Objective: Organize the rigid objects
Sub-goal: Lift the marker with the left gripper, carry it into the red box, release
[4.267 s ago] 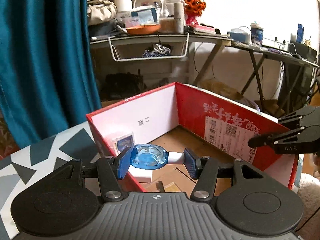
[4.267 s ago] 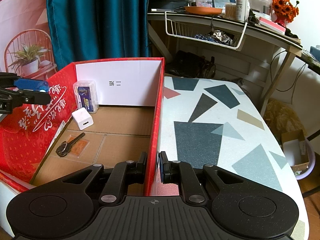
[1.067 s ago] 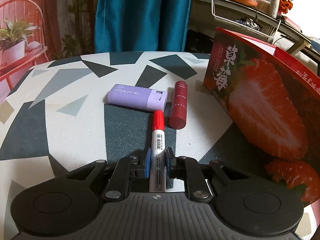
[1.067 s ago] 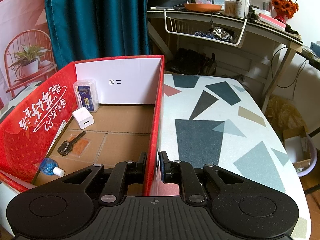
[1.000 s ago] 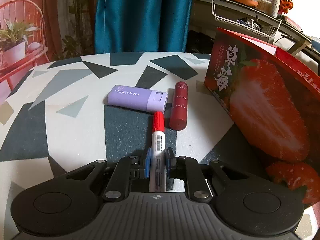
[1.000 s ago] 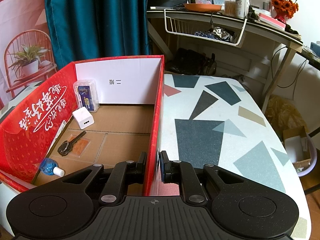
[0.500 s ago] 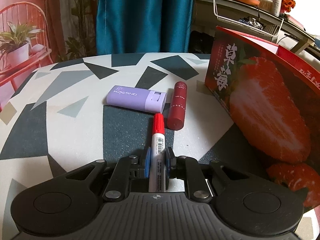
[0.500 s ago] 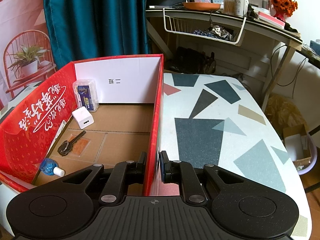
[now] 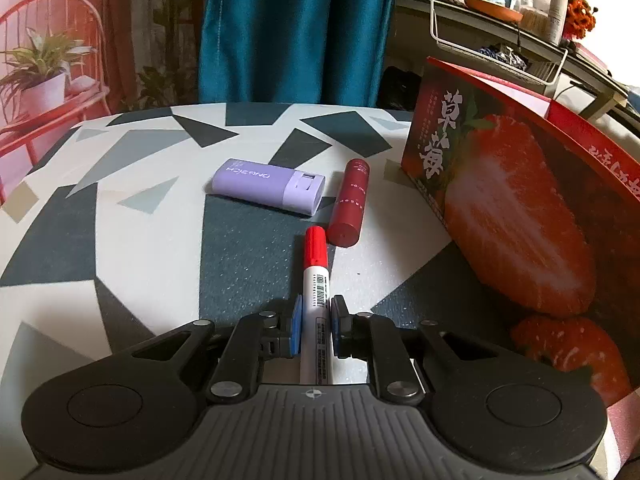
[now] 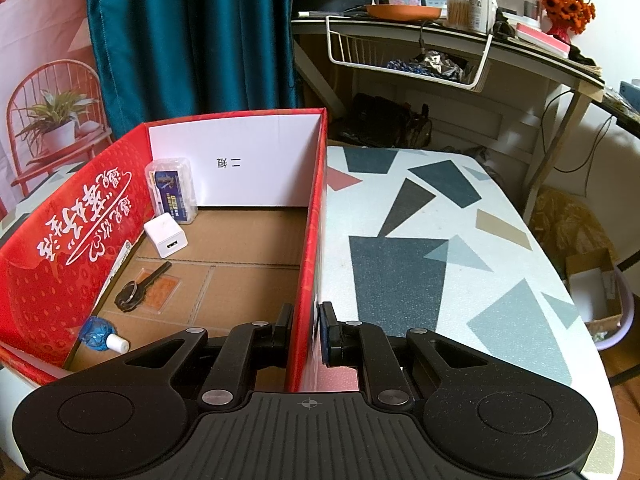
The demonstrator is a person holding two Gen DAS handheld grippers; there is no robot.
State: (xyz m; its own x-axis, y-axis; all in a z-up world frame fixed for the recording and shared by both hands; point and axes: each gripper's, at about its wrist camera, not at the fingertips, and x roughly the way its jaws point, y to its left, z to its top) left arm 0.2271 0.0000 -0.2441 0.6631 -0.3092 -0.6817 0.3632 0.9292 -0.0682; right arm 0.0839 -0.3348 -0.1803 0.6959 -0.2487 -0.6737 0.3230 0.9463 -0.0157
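Landmark: red strawberry-printed cardboard box (image 9: 516, 216).

Left of the box, on the patterned surface (image 9: 132, 264): lilac rectangular plastic case (image 9: 267, 186), then dark-red cylindrical tube (image 9: 349, 203), just beside each other. Nearer the camera, white marker with red cap (image 9: 315, 276), cap pointing at the tube's end.

Left gripper (image 9: 314, 330) clamped on the marker's barrel, pads square on both sides. Judgement: lift straight up first so the cap clears the tube, then carry over the box wall.

Right gripper (image 10: 305, 334) pinches the box's right wall (image 10: 310, 240); steadies it for the drop.
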